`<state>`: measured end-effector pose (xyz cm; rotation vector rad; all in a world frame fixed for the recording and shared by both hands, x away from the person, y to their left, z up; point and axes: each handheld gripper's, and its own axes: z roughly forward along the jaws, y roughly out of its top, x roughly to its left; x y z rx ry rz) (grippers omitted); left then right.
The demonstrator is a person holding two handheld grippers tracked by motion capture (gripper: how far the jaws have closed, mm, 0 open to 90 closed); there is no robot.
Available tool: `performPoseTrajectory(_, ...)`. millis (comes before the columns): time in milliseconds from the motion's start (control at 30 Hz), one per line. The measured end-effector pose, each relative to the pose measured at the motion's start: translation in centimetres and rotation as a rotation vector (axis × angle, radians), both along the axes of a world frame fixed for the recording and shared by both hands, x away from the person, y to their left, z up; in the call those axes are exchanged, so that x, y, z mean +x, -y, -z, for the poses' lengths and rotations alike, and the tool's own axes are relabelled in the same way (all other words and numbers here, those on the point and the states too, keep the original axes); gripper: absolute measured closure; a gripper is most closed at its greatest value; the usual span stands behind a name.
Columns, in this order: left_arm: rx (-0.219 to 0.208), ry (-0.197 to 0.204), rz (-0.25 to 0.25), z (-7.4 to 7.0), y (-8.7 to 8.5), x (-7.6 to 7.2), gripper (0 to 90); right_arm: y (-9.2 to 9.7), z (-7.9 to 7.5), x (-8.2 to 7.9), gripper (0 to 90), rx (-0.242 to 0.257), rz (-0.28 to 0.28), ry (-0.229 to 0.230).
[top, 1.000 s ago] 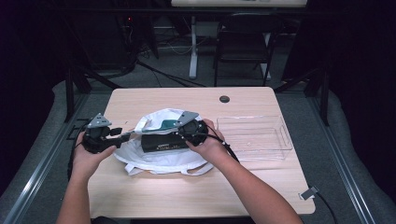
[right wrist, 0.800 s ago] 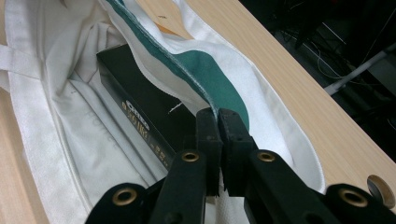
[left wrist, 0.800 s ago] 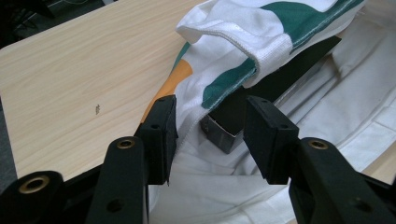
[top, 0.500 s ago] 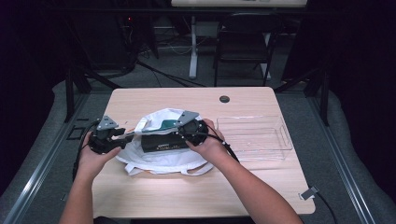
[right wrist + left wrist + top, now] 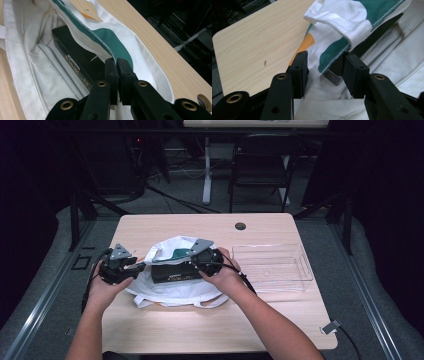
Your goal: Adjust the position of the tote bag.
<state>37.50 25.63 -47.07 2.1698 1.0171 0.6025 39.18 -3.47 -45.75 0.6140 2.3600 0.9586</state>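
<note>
A white cloth bag (image 5: pixel 175 290) with green and orange patches lies open on the wooden table (image 5: pixel 200 330). A black box (image 5: pixel 172 272) lies inside it. My right gripper (image 5: pixel 190 261) is shut on the bag's green rim (image 5: pixel 110 37), just above the box (image 5: pixel 72 55). My left gripper (image 5: pixel 142 266) is at the bag's left edge. Its jaws have just been closing. In the left gripper view my left gripper (image 5: pixel 325 68) straddles the green-and-white hem (image 5: pixel 337 47), with gaps beside the pads. A corner of the box (image 5: pixel 377 32) shows behind the hem.
A clear plastic tray (image 5: pixel 305 265) stands to the right of the bag. A round cable hole (image 5: pixel 240 226) sits near the table's far edge. A chair (image 5: pixel 260 165) and desk legs stand beyond the table. A cable trails off the front right corner (image 5: pixel 332 326).
My left gripper has moved a little to the right, up to the bag's left edge. The right gripper and the box have stayed put.
</note>
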Motion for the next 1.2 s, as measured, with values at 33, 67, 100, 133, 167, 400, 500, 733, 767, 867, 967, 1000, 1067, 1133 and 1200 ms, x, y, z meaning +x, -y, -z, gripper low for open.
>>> performPoseTrajectory(33, 0.005, 0.003, 0.003, 0.0, 0.0, 0.0, 57.7, 0.0, 0.0, 0.0, 88.1, 0.001, 0.000, -0.001)
performPoseTrajectory(67, 0.008, 0.007, 0.003, 0.0, 0.1, 0.0, 58.0, 0.0, 0.1, 0.0, 88.0, 0.007, 0.002, 0.000)
performPoseTrajectory(100, 0.014, 0.009, 0.002, -0.1, 0.1, 0.0, 58.3, 0.0, 0.1, 0.0, 88.0, 0.007, 0.002, -0.001)
performPoseTrajectory(133, 0.013, 0.013, 0.003, 0.0, 0.1, 0.0, 58.7, 0.0, 0.1, 0.0, 88.0, 0.002, 0.002, -0.001)
performPoseTrajectory(167, 0.019, 0.015, 0.004, 0.0, 0.2, 0.0, 59.6, 0.1, 0.1, 0.1, 88.0, 0.002, 0.002, -0.002)
performPoseTrajectory(400, 0.036, 0.033, 0.004, 0.0, 0.4, -0.1, 64.8, 0.0, 0.1, 0.1, 88.1, 0.003, 0.001, -0.003)
performPoseTrajectory(500, 0.050, 0.050, 0.010, -0.1, 0.6, -0.2, 69.3, 0.0, 0.1, 0.1, 88.0, 0.007, 0.003, -0.003)
performPoseTrajectory(733, 0.063, 0.088, 0.004, -0.3, 1.0, -0.2, 82.3, -0.1, 0.1, 0.1, 88.1, 0.012, 0.002, -0.007)
performPoseTrajectory(767, 0.065, 0.087, 0.000, -0.4, 1.1, -0.2, 83.4, -0.1, 0.1, 0.1, 88.1, 0.017, 0.004, -0.010)
performPoseTrajectory(867, 0.071, 0.090, -0.001, -0.4, 1.2, 0.0, 87.4, -0.1, 0.2, 0.3, 88.1, 0.016, 0.002, -0.018)
performPoseTrajectory(967, 0.077, 0.080, -0.007, -0.7, 1.3, 0.2, 88.0, -0.1, 0.2, 0.4, 88.1, 0.019, 0.009, -0.027)
performPoseTrajectory(1000, 0.077, 0.079, -0.009, -0.7, 1.2, 0.3, 88.1, -0.2, 0.2, 0.5, 88.1, 0.028, 0.014, -0.029)
performPoseTrajectory(1067, 0.071, 0.073, -0.019, -0.9, 1.2, 0.4, 88.1, -0.2, 0.2, 0.5, 88.1, 0.026, 0.011, -0.030)
performPoseTrajectory(1133, 0.065, 0.068, -0.024, -1.0, 1.2, 0.5, 88.2, -0.3, 0.2, 0.5, 88.1, 0.034, 0.015, -0.029)
performPoseTrajectory(1200, 0.055, 0.060, -0.029, -1.2, 1.3, 0.7, 88.2, -0.3, 0.2, 0.7, 88.1, 0.037, 0.022, -0.034)
